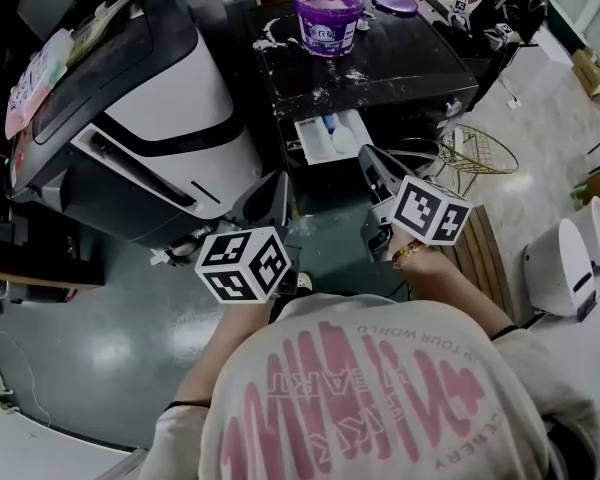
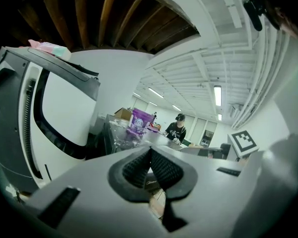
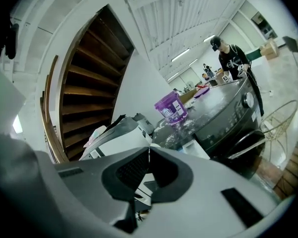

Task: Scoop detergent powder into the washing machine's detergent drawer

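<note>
A purple detergent tub (image 1: 328,13) stands open on the black washing machine's powder-dusted top (image 1: 400,63), its purple lid (image 1: 394,4) lying beside it. Below the top's front edge the white detergent drawer (image 1: 330,136) is pulled out. Both grippers hang in front of the machine, below the drawer. My left gripper (image 1: 276,190) is shut and holds nothing; in its own view the pads meet (image 2: 150,156), with the tub (image 2: 140,122) far ahead. My right gripper (image 1: 373,166) is also shut and holds nothing (image 3: 149,154); its view shows the tub (image 3: 172,108) and the drawer (image 3: 196,146).
A large white and grey machine (image 1: 130,108) fills the left side. A wire basket (image 1: 480,153) and a wooden slatted bench (image 1: 485,258) stand to the right of the washer, with a white device (image 1: 560,263) further right. A person in black (image 1: 505,3) stands behind the washer.
</note>
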The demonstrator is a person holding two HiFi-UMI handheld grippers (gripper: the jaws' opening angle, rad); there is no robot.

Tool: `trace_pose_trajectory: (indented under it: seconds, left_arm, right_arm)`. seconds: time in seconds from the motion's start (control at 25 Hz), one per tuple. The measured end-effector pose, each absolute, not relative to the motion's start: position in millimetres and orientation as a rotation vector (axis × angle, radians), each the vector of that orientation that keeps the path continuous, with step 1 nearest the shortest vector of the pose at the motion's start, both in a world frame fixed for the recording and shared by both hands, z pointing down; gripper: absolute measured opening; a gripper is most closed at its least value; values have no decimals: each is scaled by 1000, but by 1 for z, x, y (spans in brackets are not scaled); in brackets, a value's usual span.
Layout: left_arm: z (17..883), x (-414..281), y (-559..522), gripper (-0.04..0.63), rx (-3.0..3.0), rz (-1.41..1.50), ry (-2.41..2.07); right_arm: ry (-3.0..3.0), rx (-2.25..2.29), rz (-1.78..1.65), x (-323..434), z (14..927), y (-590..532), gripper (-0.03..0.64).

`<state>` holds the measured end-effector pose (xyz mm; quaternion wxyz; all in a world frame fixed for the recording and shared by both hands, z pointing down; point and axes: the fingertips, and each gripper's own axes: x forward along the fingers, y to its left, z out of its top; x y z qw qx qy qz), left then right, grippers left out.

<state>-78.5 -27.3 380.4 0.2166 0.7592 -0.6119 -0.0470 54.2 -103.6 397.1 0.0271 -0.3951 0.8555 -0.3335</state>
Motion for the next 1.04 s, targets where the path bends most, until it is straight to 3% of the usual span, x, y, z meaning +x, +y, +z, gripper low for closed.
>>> trace_pose_trajectory:
  seconds: [1.04]
  left_arm:
    - [378, -54, 25, 2, 2112, -172, -1702]
  right_arm:
    - [2733, -1197, -945, 75, 397, -45, 2]
